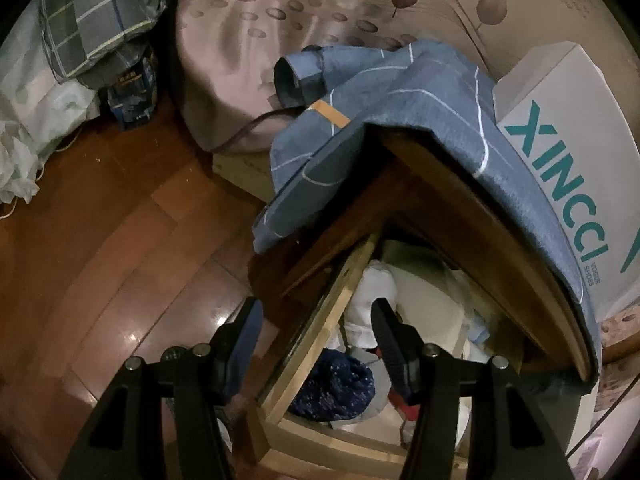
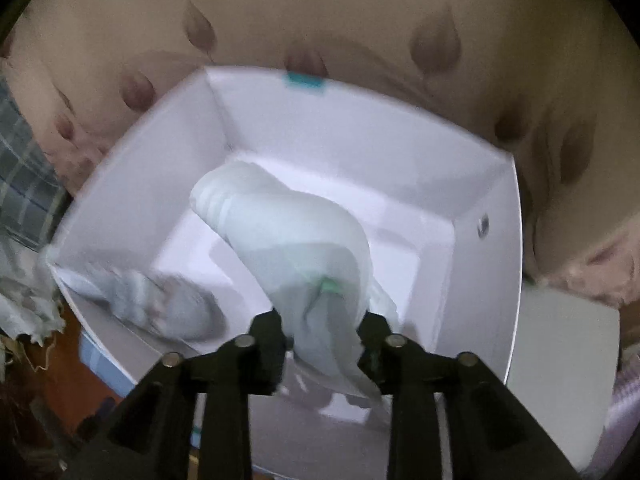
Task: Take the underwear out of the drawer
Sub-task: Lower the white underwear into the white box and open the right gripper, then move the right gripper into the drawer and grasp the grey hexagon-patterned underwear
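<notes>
In the left wrist view the wooden drawer [image 1: 320, 320] stands pulled out under a nightstand. It holds a white garment [image 1: 370, 292], a dark blue dotted garment [image 1: 336, 388] and something red [image 1: 406, 406]. My left gripper [image 1: 316, 328] is open and straddles the drawer's side rail, one finger outside and one inside, gripping nothing. In the right wrist view my right gripper [image 2: 322, 336] hovers over an open white box [image 2: 320, 128]. Pale green underwear [image 2: 288, 232] lies loosely between its parted fingers and drapes into the box. A grey-white garment [image 2: 160, 304] lies in the box's left corner.
A blue cloth with white lines [image 1: 400, 100] hangs over the nightstand top. The white shoe box [image 1: 560, 160] sits on it beside a bed with a leaf-print sheet [image 1: 260, 20]. Wooden floor [image 1: 100, 220] lies to the left, with plaid bedding [image 1: 100, 12] and white bags behind.
</notes>
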The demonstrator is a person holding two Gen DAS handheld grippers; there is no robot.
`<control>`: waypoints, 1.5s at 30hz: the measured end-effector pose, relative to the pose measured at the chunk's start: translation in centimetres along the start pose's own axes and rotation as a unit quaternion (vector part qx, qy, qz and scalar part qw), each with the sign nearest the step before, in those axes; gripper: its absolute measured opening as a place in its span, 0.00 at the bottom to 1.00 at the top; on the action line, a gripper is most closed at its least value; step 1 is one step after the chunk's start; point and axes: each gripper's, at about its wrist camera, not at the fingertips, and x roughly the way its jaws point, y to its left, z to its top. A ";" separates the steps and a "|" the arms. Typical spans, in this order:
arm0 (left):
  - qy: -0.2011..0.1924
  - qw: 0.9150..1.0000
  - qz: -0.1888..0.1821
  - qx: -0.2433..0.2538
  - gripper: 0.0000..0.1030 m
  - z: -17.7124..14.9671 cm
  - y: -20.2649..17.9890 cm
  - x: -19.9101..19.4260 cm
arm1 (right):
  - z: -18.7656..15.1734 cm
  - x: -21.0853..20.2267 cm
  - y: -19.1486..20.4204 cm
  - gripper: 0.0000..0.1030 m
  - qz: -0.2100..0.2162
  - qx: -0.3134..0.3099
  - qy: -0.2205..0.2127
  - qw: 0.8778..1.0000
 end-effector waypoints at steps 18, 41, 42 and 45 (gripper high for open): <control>-0.006 1.000 0.012 0.001 0.56 0.3 0.1 -0.1 | -1.7 -2.3 -2.9 0.71 -0.060 0.004 -0.048 0.997; 0.041 0.997 -0.002 0.068 0.56 -1.3 -1.9 1.4 | -24.0 4.1 4.1 0.96 0.035 -0.037 0.186 0.981; 0.043 0.997 -0.002 0.070 0.56 -1.3 -1.9 1.5 | -24.3 5.9 4.2 0.97 0.039 -0.029 0.204 0.978; 0.056 0.996 0.000 0.074 0.56 -1.4 -2.1 2.0 | -24.3 10.1 4.5 0.99 0.049 -0.018 0.249 0.967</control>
